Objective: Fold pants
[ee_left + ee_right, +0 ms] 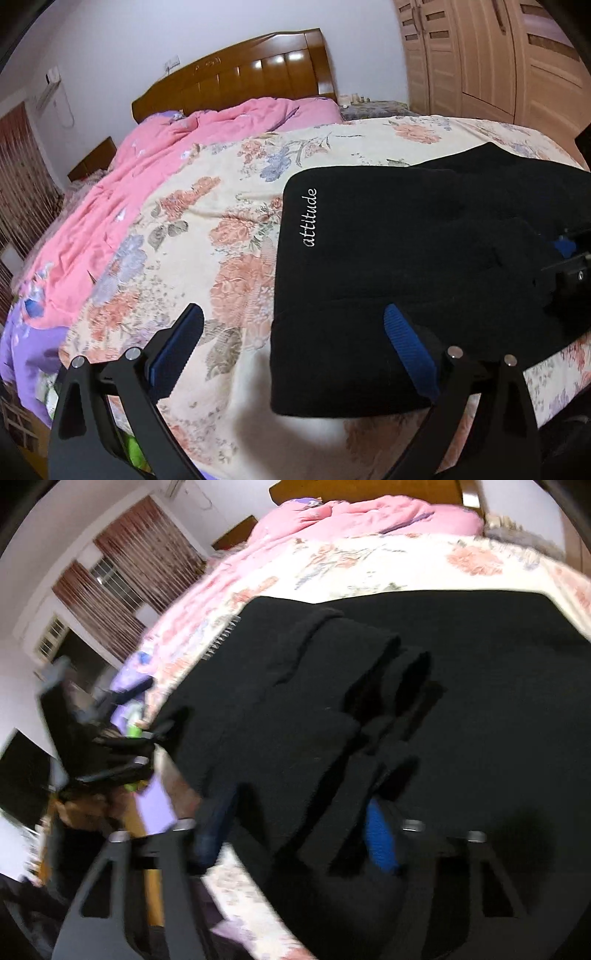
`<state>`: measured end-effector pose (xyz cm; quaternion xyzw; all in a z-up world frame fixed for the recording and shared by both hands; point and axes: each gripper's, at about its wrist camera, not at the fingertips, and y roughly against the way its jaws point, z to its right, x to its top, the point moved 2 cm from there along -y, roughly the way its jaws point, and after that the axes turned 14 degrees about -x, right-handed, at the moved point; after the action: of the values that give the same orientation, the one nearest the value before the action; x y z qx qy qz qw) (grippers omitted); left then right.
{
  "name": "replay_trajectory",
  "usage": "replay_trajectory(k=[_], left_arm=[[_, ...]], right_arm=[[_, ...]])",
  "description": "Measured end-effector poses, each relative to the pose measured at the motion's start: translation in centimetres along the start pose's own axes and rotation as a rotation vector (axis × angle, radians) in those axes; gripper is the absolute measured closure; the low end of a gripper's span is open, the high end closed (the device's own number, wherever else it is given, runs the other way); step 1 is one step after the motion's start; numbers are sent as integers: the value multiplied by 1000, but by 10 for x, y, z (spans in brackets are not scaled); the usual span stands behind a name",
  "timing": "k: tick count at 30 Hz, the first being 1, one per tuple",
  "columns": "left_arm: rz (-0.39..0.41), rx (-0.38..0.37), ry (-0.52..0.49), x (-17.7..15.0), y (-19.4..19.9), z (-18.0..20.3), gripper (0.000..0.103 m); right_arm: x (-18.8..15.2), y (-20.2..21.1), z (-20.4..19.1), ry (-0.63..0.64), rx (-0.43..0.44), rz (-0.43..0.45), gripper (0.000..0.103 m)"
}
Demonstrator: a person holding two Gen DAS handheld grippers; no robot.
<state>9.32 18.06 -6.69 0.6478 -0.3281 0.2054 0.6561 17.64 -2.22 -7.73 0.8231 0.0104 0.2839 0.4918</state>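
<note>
Black pants [406,258] with white "attitude" lettering lie folded on the floral bedspread [207,229]. My left gripper [291,328] is open and empty, its fingers straddling the near left corner of the pants. My right gripper shows at the right edge of the left wrist view [569,258], low on the pants. In the blurred right wrist view, the right gripper [299,823] is open over the pants [461,701], with folds of black cloth between its fingers.
A pink quilt [155,177] is bunched at the far left of the bed below a wooden headboard [251,74]. A wardrobe [498,55] stands at the right. The bed's near edge [240,886] drops to floor clutter at the left.
</note>
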Motion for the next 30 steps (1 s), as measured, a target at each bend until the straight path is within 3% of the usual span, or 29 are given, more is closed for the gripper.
replay_trajectory(k=[4,6,13,17,20,25,30], left_arm=[[2,-3,-5,1,-3,2,5],[4,2,-13,3,0,3,5],[63,2,-107,23,28,31,5],[61,-45,-154,28,26,56,5],[28,-64,-197,27,11,77,5],[-22,-55,-251,24,-6,95,5],[-7,-49,-228,30,-3,93,5]], right_arm=[[-1,2,-2,6,-5,65,83],[1,12,-5,22,-22,103,88],[-7,63,0,44,-96,218,89],[-23,64,37,-40,-150,183,89],[-37,52,60,-116,-112,146,88],[-32,46,54,-95,-118,158,88],[-38,41,63,-111,-100,161,88]])
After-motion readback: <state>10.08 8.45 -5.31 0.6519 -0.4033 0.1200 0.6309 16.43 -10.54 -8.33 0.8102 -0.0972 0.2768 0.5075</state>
